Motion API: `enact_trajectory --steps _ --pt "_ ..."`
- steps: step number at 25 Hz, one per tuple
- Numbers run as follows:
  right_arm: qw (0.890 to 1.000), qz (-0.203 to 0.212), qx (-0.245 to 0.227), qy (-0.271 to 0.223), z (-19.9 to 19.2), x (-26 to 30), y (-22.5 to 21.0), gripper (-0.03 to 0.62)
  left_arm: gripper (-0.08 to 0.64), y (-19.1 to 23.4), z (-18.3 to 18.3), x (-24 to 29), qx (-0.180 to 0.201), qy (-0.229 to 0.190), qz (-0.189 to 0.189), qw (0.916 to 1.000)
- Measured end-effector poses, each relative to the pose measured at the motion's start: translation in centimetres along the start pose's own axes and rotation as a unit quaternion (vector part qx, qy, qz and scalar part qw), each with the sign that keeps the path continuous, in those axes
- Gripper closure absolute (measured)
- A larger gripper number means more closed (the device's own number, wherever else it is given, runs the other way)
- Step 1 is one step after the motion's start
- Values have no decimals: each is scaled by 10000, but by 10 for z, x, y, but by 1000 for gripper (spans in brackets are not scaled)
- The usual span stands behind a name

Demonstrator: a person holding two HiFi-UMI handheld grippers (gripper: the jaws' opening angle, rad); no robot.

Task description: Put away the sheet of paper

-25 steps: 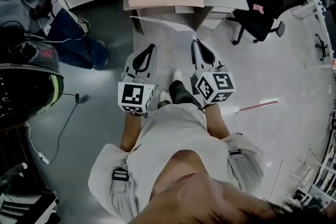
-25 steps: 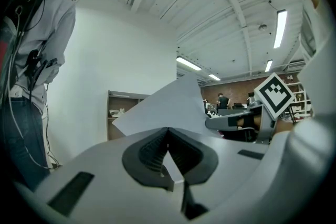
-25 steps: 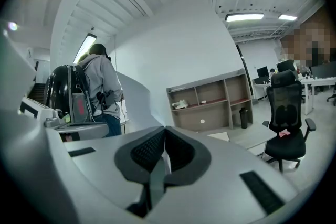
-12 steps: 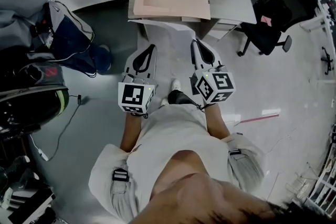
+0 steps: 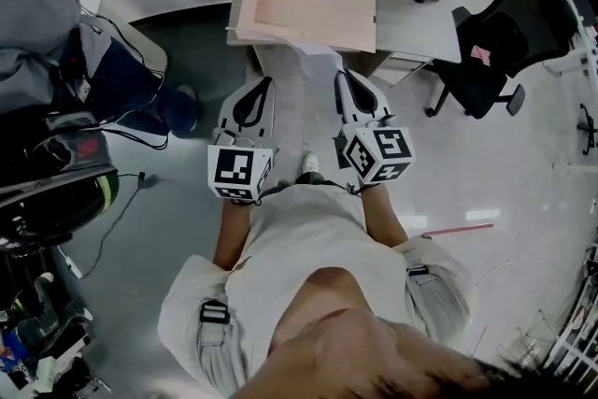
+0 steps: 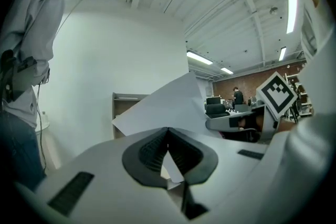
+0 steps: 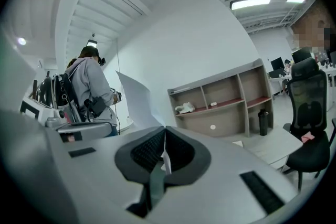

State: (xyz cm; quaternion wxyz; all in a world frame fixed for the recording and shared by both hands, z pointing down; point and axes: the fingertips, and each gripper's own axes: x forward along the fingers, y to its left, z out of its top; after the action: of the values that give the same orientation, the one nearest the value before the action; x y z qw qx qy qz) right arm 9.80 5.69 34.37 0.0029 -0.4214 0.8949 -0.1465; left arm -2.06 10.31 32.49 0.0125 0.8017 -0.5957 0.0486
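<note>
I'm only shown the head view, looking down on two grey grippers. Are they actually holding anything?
Observer: Yes. The left gripper view shows the left gripper with its jaws shut on the edge of a white sheet of paper.
Operator: And the other one?
Observer: In the right gripper view, the right gripper also pinches the sheet, which rises to the left of its jaws.
Operator: What's in front of them?
Observer: An open shelf unit. A crumpled white thing lies in one of its compartments.
</note>
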Motion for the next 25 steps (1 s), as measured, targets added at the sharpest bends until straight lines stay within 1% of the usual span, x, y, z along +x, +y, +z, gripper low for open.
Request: enact_trajectory --steps 4,12,16,20,22,25 --pt "9999 84 50 26 0 5 -5 574 545 1 -1 7 0 66 91 9999" --pt "9999 69 87 118 1 16 -12 574 545 11 -2 18 -37 174 154 9997" --pt "9997 -10 100 239 -6 33 -16 574 545 23 -9 28 -107 239 83 9996" --pt "9996 -112 81 246 -7 49 -18 574 545 37 -16 44 -150 285 -24 9995" --pt "9995 -181 50 234 -4 56 -20 574 545 42 -13 54 -132 232 -117 9996" --pt "9996 -261 -35 143 6 69 -22 574 545 51 1 68 -32 41 -248 9997"
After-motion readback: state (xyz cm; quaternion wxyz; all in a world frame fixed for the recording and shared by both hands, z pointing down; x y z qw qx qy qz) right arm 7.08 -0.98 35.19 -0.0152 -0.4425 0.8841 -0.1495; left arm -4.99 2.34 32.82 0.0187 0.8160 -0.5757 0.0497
